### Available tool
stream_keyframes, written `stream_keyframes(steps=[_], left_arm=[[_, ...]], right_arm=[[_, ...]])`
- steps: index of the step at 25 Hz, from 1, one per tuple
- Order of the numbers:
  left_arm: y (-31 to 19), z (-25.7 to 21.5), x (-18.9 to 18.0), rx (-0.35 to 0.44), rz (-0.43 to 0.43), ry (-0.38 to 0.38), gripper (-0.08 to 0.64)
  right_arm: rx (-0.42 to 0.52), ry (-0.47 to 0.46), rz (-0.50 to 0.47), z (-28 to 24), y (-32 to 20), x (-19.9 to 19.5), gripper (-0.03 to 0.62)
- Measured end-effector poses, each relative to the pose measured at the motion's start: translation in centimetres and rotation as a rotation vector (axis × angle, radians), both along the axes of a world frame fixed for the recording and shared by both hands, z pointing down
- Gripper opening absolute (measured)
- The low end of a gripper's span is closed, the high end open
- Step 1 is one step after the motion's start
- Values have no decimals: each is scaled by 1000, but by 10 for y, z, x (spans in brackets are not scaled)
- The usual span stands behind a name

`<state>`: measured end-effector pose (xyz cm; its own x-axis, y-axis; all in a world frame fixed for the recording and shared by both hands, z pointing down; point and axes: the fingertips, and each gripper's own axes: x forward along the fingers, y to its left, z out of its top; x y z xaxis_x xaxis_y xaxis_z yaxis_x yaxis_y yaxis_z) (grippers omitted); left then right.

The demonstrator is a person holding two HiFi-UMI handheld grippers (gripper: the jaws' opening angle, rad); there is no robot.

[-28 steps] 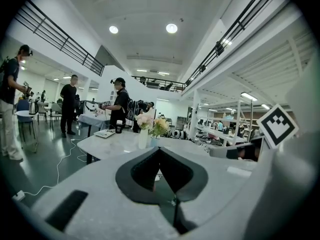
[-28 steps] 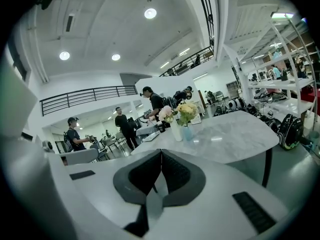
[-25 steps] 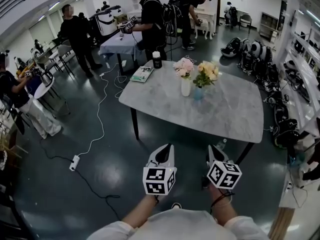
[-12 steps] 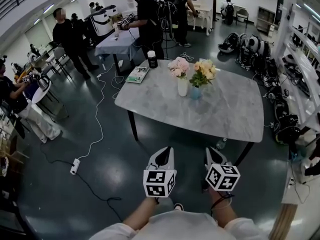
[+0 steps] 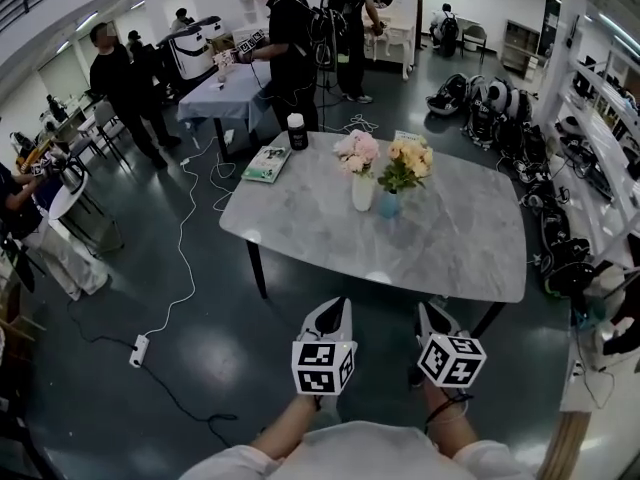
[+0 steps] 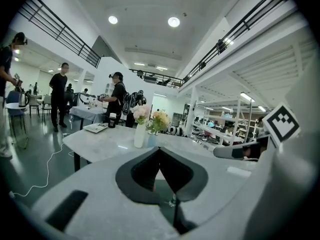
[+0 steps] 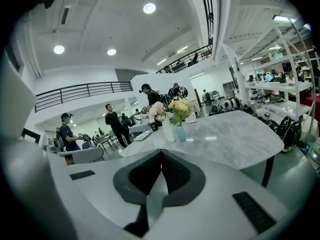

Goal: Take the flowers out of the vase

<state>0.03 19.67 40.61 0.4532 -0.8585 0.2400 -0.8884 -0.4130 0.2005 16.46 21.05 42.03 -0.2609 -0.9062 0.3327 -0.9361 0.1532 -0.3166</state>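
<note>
Flowers [image 5: 385, 156] in vases [image 5: 363, 192] on marble table [image 5: 450, 243], busy hall [image 5: 190, 338]; L hand-held gripper [image 5: 335, 308] & R hand-held gripper [image 5: 428, 311] closed, empty.

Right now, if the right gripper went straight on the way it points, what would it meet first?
Probably the marble table, near its front edge and short of the white vase; depth is unclear.

The person's forearms [image 5: 288, 433] run off the bottom edge of the head view. The stems of the pink flowers [image 5: 357, 150] disappear inside the white vase [image 5: 362, 192]. The marble tabletop [image 5: 450, 238] hides most of its own legs. Print on the green booklet [image 5: 265, 164] and the dark canister [image 5: 296, 132] is too small to read. In the left gripper view, the right claw [image 6: 220, 152] runs out past the right edge.
</note>
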Motion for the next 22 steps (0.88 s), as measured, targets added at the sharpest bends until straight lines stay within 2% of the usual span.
stream_keyframes(steps=[5,16,22], left_arm=[[-57,-12,-8,31,27,10,-6],[-154,-16,-12,20,123,28,-6],[-205,-15,-23,7,153,22,-6]], right_arm=[[24,16,8,-16,-49,-14,6],[2,40,97,-23,-128,-19,6],[3,29,94,-30,-179,-41,5]])
